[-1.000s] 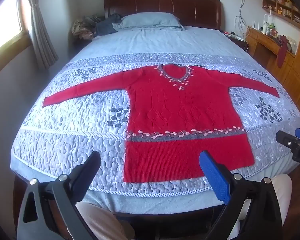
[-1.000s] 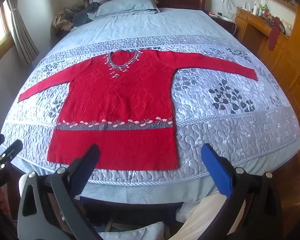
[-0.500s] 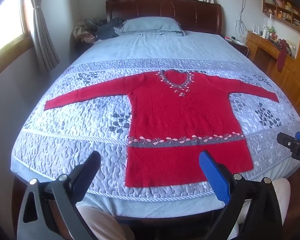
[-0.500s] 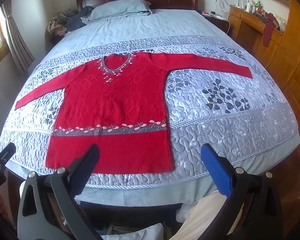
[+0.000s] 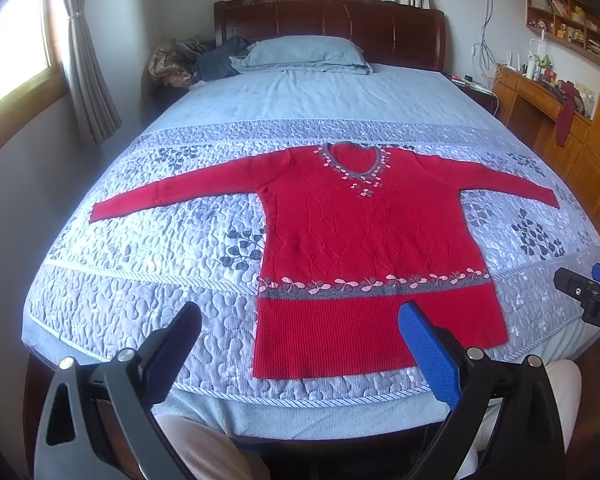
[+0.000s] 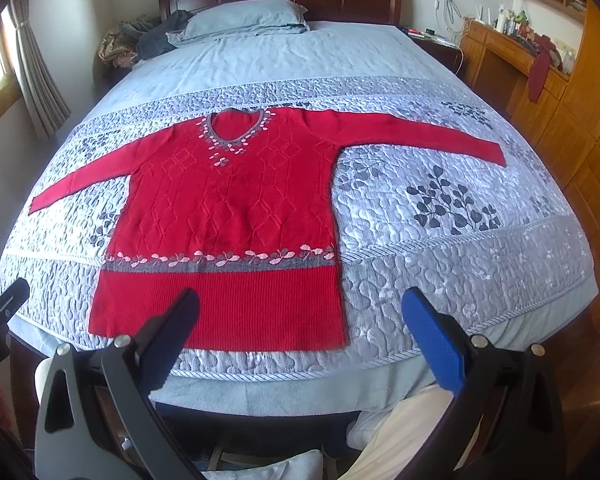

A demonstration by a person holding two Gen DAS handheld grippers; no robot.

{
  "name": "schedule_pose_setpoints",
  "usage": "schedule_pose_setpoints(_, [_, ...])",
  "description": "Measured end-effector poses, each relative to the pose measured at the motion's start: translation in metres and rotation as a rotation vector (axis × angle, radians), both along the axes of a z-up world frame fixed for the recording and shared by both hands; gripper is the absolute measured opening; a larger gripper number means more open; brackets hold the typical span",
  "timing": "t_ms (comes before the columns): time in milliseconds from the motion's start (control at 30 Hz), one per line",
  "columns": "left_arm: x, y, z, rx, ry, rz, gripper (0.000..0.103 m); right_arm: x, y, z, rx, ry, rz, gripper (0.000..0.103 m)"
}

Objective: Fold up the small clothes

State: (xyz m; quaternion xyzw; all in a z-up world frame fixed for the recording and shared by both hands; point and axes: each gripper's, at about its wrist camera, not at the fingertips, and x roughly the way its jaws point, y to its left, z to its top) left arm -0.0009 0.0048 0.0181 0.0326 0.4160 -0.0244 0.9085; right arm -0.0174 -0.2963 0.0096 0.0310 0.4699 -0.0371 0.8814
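Both grippers have drawn back slightly from the bed (image 5: 112,320), so more of the room shows. The left gripper (image 5: 300,344) and right gripper (image 6: 300,320) hang released, holding nothing. The red sweater (image 5: 364,248) lies flat beyond both jaws, sleeves spread; folding probably hasn't begun

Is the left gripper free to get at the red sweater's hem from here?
Probably yes: the left gripper is open, and nothing lies between it and the red sweater on the bed.
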Motion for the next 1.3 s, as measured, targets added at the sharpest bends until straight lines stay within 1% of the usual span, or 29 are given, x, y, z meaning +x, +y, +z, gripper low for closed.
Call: schedule_pose_setpoints(1300, [0.0037,0.0033,0.0014,0.005,-0.006,0.013,0.099,0.0012,0.0054,-0.0004,-0.018,-0.011,0.014,0.100])
